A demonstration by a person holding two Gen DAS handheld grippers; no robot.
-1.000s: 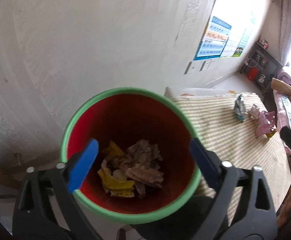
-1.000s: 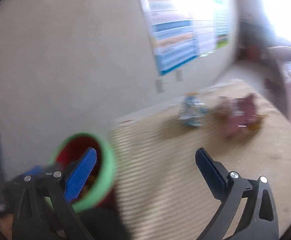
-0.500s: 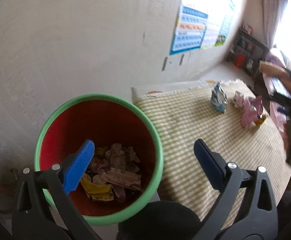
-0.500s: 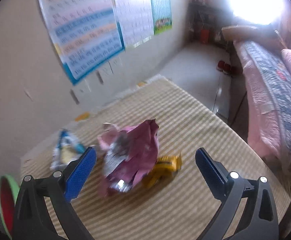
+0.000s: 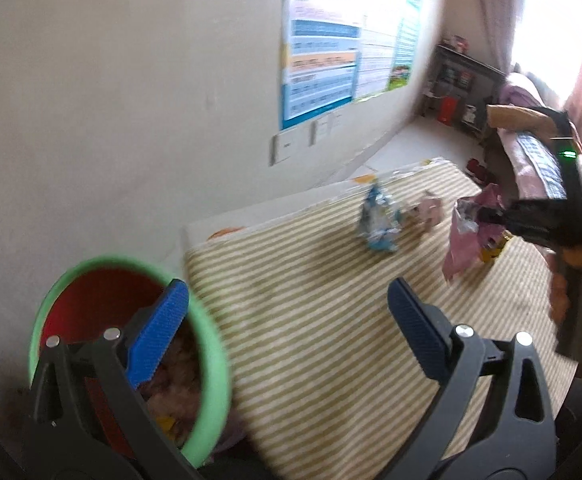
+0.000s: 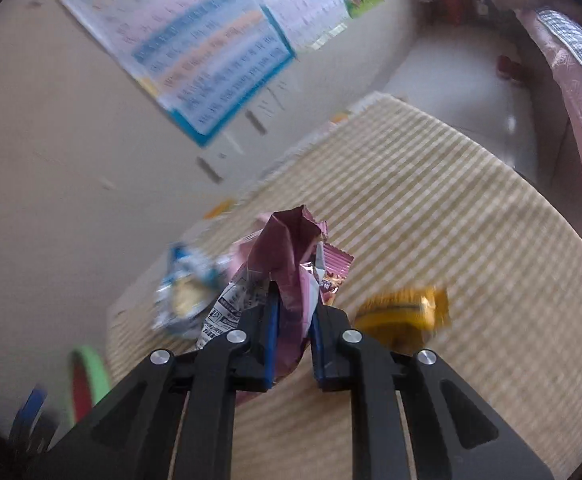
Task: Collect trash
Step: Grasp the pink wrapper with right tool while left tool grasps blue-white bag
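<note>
A striped beige-and-cream mat (image 5: 311, 300) covers the surface by the wall. On it lie a crumpled blue-white wrapper (image 5: 379, 220), a small pink wrapper (image 5: 429, 212) just beside it, and a yellow packet (image 6: 405, 308) further right

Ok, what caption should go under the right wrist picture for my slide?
Right gripper shut on crumpled pink snack wrapper above the striped tablecloth, yellow wrapper beside it.

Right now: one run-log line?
right tongs: shut on pink wrapper | left tongs: open, empty | bin: part-filled | blue wrapper, yellow wrapper: on mat
</note>
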